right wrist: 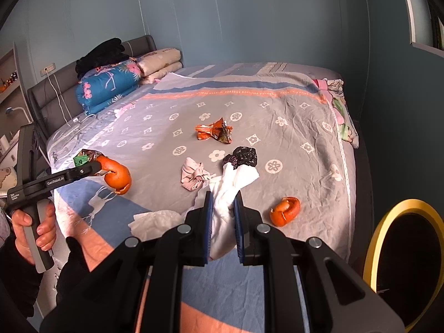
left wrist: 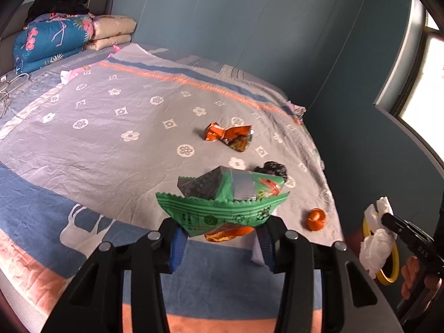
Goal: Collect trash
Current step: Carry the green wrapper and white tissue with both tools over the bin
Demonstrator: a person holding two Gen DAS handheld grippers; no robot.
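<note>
Left claw [left wrist: 222, 238] gripping green wrapper [left wrist: 222, 208], perhaps peel

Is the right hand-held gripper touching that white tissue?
Touching. The right wrist view shows the right hand-held gripper with both fingers pressed against the white tissue, which bulges out between them.

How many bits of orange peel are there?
2. One peel is pinched, together with a green wrapper, in the left gripper. The other peel lies on the bed near the yellow-rimmed bin. More may be hidden.
</note>
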